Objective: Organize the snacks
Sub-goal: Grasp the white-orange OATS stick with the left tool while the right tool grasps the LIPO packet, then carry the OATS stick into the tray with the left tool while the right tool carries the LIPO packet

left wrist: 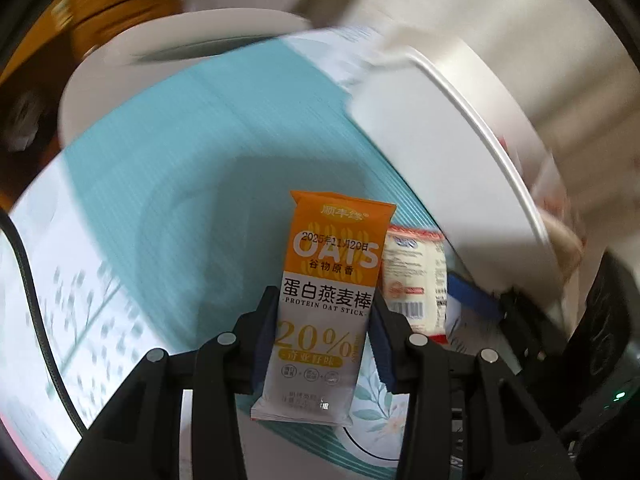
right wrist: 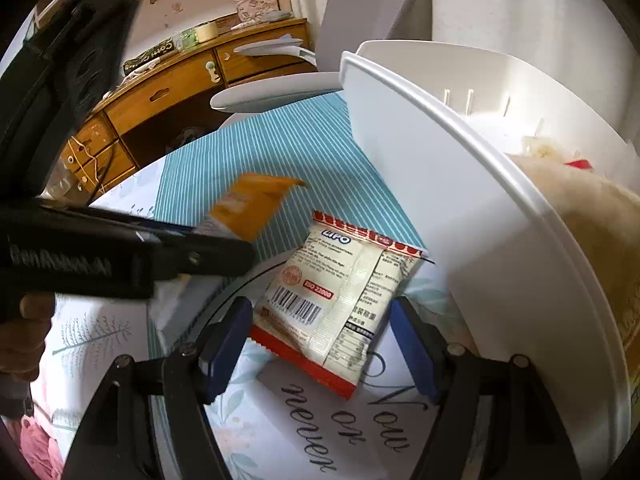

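on the teal striped cloth (right wrist: 280,148) beside a white bin (right wrist: 460,208), the right gripper (right wrist: 320,344) straddles a red-white packet (right wrist: 340,300), fingers spread; the left gripper (left wrist: 324,340), angled down, pinches an oat stick (left wrist: 324,300), seemingly lifted.

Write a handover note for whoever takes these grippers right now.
Left gripper: shut on the orange oat stick, held up off the cloth.
Right gripper: open, jaws either side of the red-and-white snack packet, pads not pressing on it.
White bin: to the right of both snacks, with some items already inside.
Done: oat stick picked up.
Left: likely move the oat stick to the bin, then close on the packet and do the same.
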